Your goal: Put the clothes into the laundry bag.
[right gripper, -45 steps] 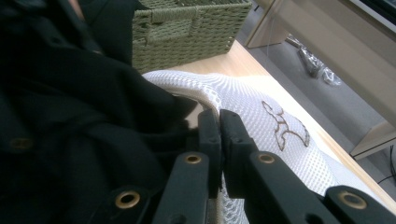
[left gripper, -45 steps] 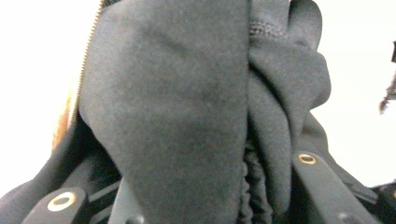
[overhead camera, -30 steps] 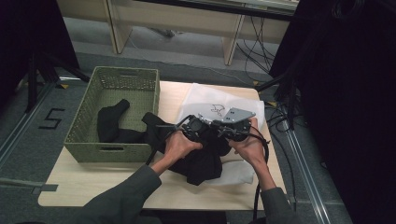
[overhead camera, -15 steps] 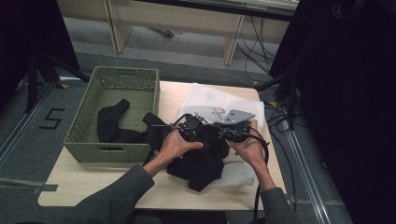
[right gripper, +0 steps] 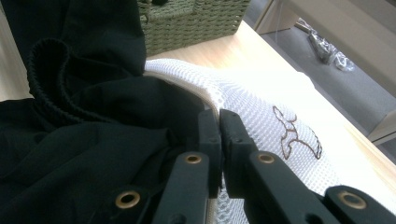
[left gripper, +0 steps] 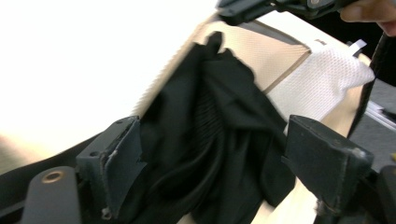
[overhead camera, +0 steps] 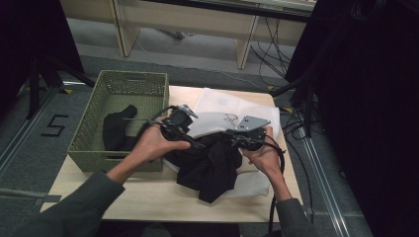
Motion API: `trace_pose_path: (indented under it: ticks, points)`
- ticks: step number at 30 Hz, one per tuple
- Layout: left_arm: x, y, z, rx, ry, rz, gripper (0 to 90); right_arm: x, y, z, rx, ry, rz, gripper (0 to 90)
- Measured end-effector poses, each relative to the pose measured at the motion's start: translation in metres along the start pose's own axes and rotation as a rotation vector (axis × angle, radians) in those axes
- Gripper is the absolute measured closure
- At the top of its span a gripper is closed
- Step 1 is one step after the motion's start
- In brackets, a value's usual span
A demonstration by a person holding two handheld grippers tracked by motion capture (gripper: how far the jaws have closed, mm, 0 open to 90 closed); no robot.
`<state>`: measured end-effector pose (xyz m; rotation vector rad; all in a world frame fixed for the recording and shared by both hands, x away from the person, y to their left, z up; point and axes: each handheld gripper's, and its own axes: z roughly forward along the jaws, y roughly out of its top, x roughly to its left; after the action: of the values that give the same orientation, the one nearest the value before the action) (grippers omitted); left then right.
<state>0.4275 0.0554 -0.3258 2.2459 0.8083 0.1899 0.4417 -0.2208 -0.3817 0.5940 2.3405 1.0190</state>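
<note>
Two tongs worked a black garment (overhead camera: 210, 165) into a white mesh laundry bag (overhead camera: 225, 106) on the counter (overhead camera: 163, 197). The right tongs (right gripper: 218, 122) were pinched shut on the bag's rim, holding its mouth up, with the black cloth bunched just left of their jaws. The left tongs (left gripper: 212, 154) had just been opening and stood wide, pads clear of the cloth, which hung loose below and between them. A green basket (overhead camera: 91, 136) with another dark piece stood beyond the left tongs. By my judgement the stuffing step was half done; next, the left tongs would need to re-grip the hanging cloth lower down and push it past the held rim.
</note>
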Motion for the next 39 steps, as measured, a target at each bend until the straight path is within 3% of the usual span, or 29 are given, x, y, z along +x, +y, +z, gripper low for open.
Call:
trace_pose_path:
  ticks: [4, 8, 9, 11, 14, 16, 18, 19, 21, 23, 24, 26, 27, 28, 29, 30, 32, 35, 37, 39]
  points:
    - [0.033, -0.011, -0.042, -0.04, 0.077, -0.04, 19.3, 0.0, 0.001, 0.0, 0.002, -0.001, -0.001, 88.8]
    - [0.076, -0.03, -0.062, 0.031, 0.181, -0.056, 22.0, 0.001, 0.001, 0.0, 0.0, -0.002, -0.006, 88.8]
    - [0.088, -0.036, -0.063, 0.046, 0.207, -0.098, 22.0, 0.001, 0.001, 0.0, 0.001, -0.003, -0.006, 88.8]
    - [0.111, -0.047, -0.063, 0.084, 0.245, -0.128, 22.0, 0.0, 0.001, 0.0, -0.001, -0.004, -0.007, 88.8]
    - [0.147, -0.07, -0.054, 0.124, 0.315, -0.243, 21.9, 0.001, 0.001, 0.0, 0.003, 0.001, -0.001, 88.8]
    - [0.164, -0.082, -0.045, 0.206, 0.315, -0.301, 21.5, 0.001, 0.001, 0.0, 0.003, 0.001, 0.0, 88.8]
    - [0.176, -0.093, -0.032, 0.251, 0.322, -0.376, 21.1, 0.0, 0.001, 0.0, 0.002, -0.001, -0.003, 88.8]
    - [0.183, -0.098, -0.027, 0.273, 0.328, -0.381, 21.2, 0.0, 0.001, 0.001, 0.002, -0.001, -0.004, 88.8]
    - [0.194, -0.104, -0.016, 0.315, 0.344, -0.419, 22.0, 0.001, 0.001, 0.001, 0.002, -0.001, -0.006, 88.8]
    - [0.204, -0.111, -0.005, 0.368, 0.347, -0.431, 23.0, 0.001, 0.001, 0.0, 0.001, 0.0, -0.007, 88.8]
    - [0.205, -0.113, -0.001, 0.378, 0.337, -0.508, 23.1, 0.001, 0.0, 0.0, 0.001, 0.0, -0.003, 88.8]
    - [0.212, -0.118, 0.005, 0.385, 0.336, -0.5, 24.2, 0.0, 0.0, 0.0, 0.002, 0.002, -0.004, 88.8]
    - [0.211, -0.119, 0.009, 0.379, 0.34, -0.547, 23.6, 0.0, 0.0, 0.0, 0.002, 0.002, -0.005, 88.8]
    - [0.212, -0.121, 0.013, 0.386, 0.331, -0.552, 23.1, 0.0, 0.0, 0.0, 0.002, 0.002, -0.004, 88.8]
    - [0.214, -0.123, 0.015, 0.404, 0.325, -0.527, 23.3, 0.0, 0.0, 0.0, 0.001, 0.003, -0.004, 88.8]
    - [0.212, -0.124, 0.02, 0.405, 0.333, -0.553, 23.6, 0.0, 0.0, 0.0, 0.001, 0.003, -0.004, 88.8]
    - [0.212, -0.127, 0.026, 0.417, 0.34, -0.56, 23.6, 0.0, 0.0, 0.0, 0.001, 0.003, -0.005, 88.8]
    - [0.214, -0.132, 0.035, 0.439, 0.353, -0.555, 23.4, 0.0, 0.0, 0.0, 0.002, 0.003, -0.006, 88.8]
    - [0.215, -0.133, 0.04, 0.454, 0.365, -0.573, 22.2, 0.0, 0.0, 0.0, 0.001, 0.003, -0.006, 88.8]
    - [0.215, -0.135, 0.042, 0.472, 0.364, -0.559, 22.6, 0.0, 0.0, -0.001, 0.005, 0.007, -0.008, 88.8]
